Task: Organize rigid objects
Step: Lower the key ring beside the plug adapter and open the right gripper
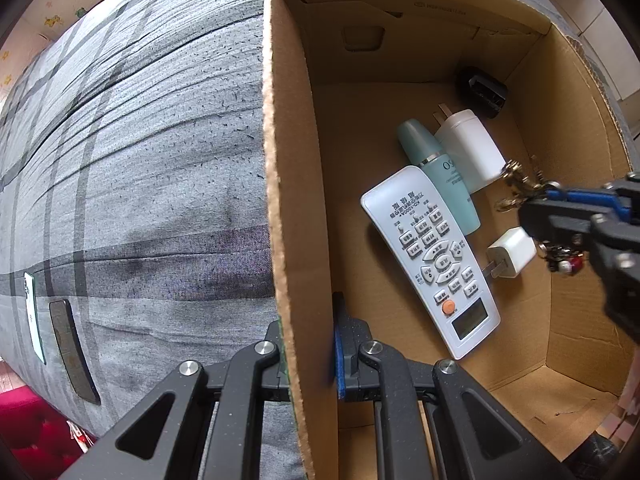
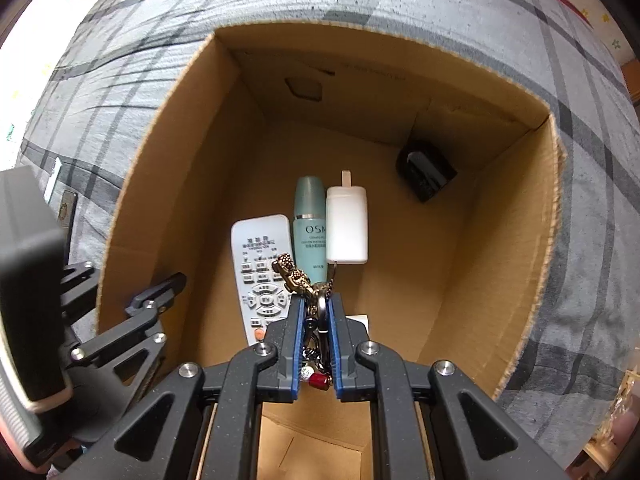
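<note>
Nearest the right wrist camera, the right gripper (image 2: 316,312) pointed down into the open brown cardboard box (image 2: 520,216), its blue-padded fingers (image 2: 297,340) clamped on a bunch of brass-coloured keys and charms (image 2: 294,276); a small red charm (image 2: 320,380) showed low between the pads, and the ornate brass end stuck out past the fingertips above the box floor; in the left wrist view the left gripper (image 1: 308,344) was closed on the box's near cardboard side wall (image 1: 288,200), one finger outside and one blue-padded finger (image 1: 340,344) inside, pinching the wall between them; on the box floor lay a long white remote control with grey buttons and an orange button (image 1: 432,256), tilted diagonally; just beside its lower part lay a small white cube-shaped plug adapter (image 1: 512,252); farther in, a teal cylindrical cosmetic bottle (image 1: 436,168) lay touching the remote's upper end, with a larger white rectangular charger with metal prongs (image 1: 468,148) lying right against it; in the far corner of the box sat a small black glossy object (image 1: 482,90), apart from the others; outside the box, on the grey plaid bedsheet (image 1: 140,140), lay a dark flat phone-like slab (image 1: 72,352) and a white-edged flat one (image 1: 34,316) side by side, well away from the box.
</note>
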`<action>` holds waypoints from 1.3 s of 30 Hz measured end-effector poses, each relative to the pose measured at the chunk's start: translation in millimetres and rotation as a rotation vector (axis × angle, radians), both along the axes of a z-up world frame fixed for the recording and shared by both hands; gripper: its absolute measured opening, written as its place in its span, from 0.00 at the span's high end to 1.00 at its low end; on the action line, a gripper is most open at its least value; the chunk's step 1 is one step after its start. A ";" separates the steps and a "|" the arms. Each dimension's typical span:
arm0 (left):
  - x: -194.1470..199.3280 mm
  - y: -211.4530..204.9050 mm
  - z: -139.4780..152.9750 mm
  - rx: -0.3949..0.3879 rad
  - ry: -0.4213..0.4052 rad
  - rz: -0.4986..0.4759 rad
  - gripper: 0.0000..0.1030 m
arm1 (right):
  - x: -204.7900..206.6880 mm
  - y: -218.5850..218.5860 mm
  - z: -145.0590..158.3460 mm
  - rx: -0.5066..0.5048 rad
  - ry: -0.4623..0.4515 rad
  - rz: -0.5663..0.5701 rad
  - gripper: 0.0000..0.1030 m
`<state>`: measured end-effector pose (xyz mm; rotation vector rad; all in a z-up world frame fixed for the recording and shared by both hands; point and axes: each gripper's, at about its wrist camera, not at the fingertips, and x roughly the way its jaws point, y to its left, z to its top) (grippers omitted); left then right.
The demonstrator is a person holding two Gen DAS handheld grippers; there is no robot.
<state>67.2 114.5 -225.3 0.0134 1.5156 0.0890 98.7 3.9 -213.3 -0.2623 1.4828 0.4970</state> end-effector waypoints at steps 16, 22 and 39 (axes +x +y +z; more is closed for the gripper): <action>-1.0 -0.1 0.5 0.005 0.001 -0.005 0.88 | 9.3 3.3 -26.8 -0.017 0.032 -0.003 0.89; -2.5 -2.6 -0.8 0.011 0.002 -0.009 0.88 | 7.4 2.8 -24.1 -0.012 0.020 0.017 0.89; -1.5 -9.0 -1.5 0.021 0.005 -0.014 0.88 | 5.0 2.0 18.5 0.010 -0.131 0.005 0.21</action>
